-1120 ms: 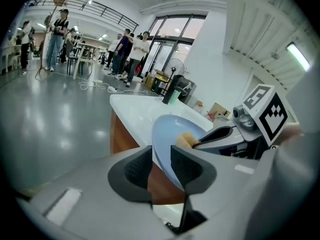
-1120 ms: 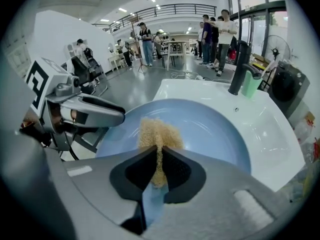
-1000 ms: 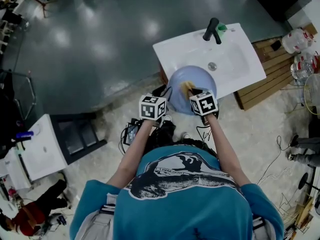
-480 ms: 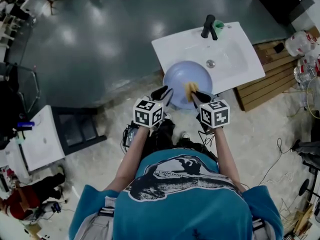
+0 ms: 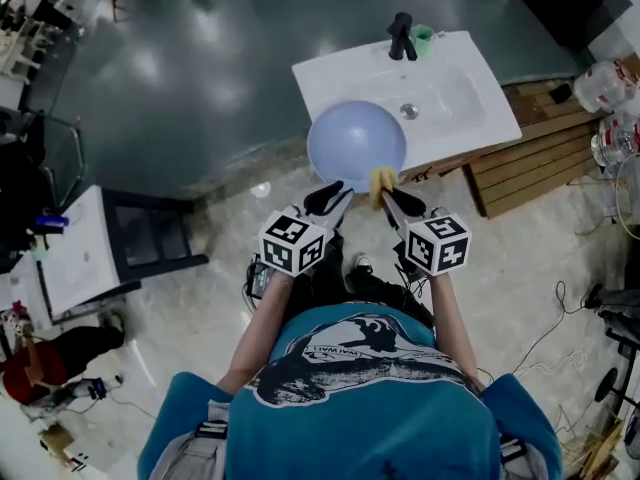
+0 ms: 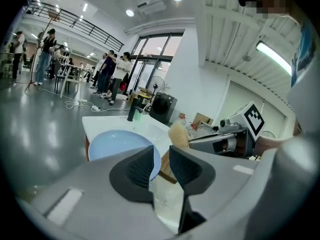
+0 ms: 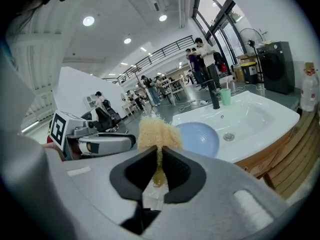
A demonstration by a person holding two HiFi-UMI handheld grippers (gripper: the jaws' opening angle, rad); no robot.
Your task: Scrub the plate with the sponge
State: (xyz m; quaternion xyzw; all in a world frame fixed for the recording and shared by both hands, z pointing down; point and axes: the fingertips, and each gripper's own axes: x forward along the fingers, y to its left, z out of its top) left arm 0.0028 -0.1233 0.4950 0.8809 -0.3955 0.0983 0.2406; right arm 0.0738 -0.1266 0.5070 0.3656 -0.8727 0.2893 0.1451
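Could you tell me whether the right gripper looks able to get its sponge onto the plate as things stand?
Probably yes. The right gripper is shut on the sponge, which is right by the plate; nothing lies between them, and the left gripper is off to one side.

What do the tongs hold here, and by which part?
Right tongs pinch the yellow sponge by its lower end. Left tongs sit at the near rim of the blue plate, jaws slightly apart; a grip cannot be told.
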